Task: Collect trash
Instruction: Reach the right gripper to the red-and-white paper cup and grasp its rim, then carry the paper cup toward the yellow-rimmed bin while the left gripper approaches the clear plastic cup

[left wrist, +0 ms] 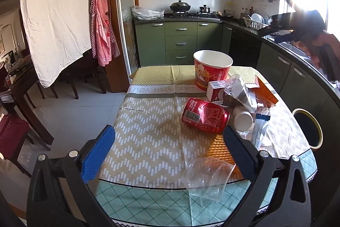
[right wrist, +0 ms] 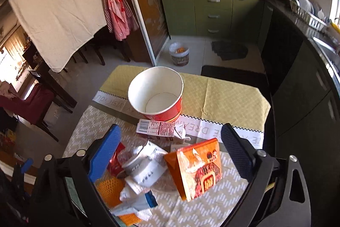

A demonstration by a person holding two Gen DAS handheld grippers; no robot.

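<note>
Trash (right wrist: 148, 165) lay heaped on the counter (left wrist: 148, 131) beside the empty red bucket (right wrist: 156, 93) — evidently its collector — while left tongs (left wrist: 167, 148) and right tongs (right wrist: 170, 152) hovered spread, gripping nothing.

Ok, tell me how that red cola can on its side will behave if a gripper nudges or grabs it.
The red cola can lies on its side on the tablecloth, so a nudge will probably roll it. It already looks dented, so it is likely empty, light and easily crushed. Its glossy metal may slip between the pads.
</note>
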